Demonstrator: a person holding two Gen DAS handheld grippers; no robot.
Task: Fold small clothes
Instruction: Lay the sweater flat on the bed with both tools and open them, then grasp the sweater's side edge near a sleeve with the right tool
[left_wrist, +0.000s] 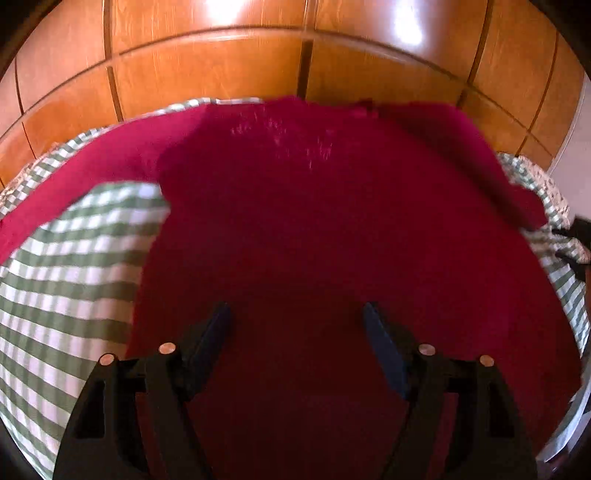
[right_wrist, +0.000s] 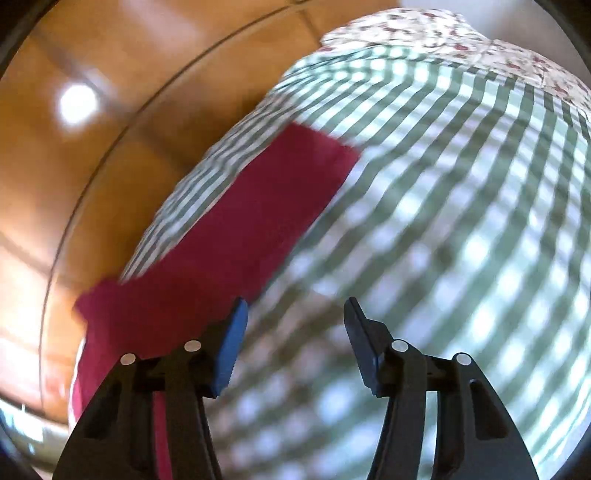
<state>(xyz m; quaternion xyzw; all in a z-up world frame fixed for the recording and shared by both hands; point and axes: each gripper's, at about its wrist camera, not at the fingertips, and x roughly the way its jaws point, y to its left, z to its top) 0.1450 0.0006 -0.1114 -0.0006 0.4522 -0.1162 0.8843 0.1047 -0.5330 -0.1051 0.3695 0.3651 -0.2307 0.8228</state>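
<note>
A dark red garment (left_wrist: 314, 221) lies spread flat on a green-and-white checked bedcover (left_wrist: 74, 277). Its sleeves reach out to the left and right at the far side. My left gripper (left_wrist: 297, 314) is open and empty, held just above the garment's near part. In the right wrist view one red sleeve (right_wrist: 258, 206) stretches across the checked cover (right_wrist: 443, 221) to the left of my right gripper (right_wrist: 295, 310), which is open and empty above the cover. Its left blue fingertip (right_wrist: 236, 332) is near the sleeve's edge.
A wooden panelled wardrobe (left_wrist: 258, 55) stands right behind the bed. It also shows in the right wrist view (right_wrist: 110, 110). A floral-patterned cloth (right_wrist: 461, 40) lies at the far end of the bed.
</note>
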